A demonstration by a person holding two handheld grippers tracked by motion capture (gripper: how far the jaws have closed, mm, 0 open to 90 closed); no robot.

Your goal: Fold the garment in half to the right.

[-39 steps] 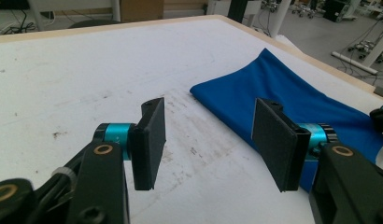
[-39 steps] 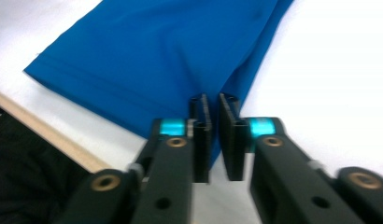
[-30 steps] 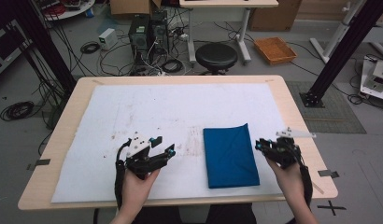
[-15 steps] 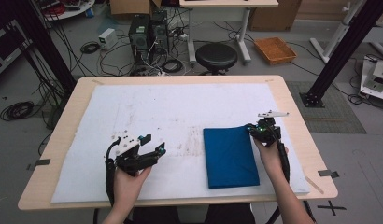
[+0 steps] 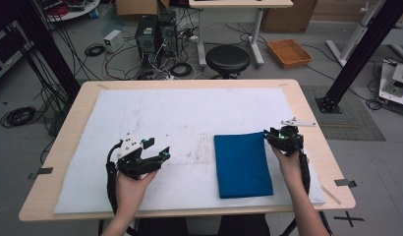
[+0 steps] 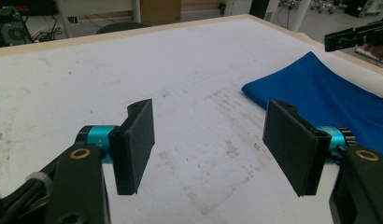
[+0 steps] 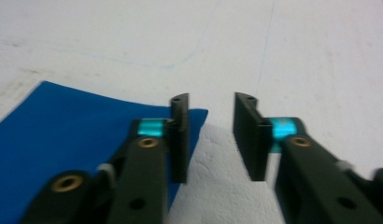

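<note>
A folded blue cloth (image 5: 243,164) lies on the white-covered counter (image 5: 189,118), long axis running away from the person. The right hand-held gripper (image 5: 274,138), jaws just opening and empty, sits at its far right corner; the left hand-held gripper (image 5: 162,156) stands wide, well apart.

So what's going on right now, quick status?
Left gripper open, empty. Right gripper just opening, nothing between jaws, at far right corner of folded blue cloth. Mat around it bare.
</note>
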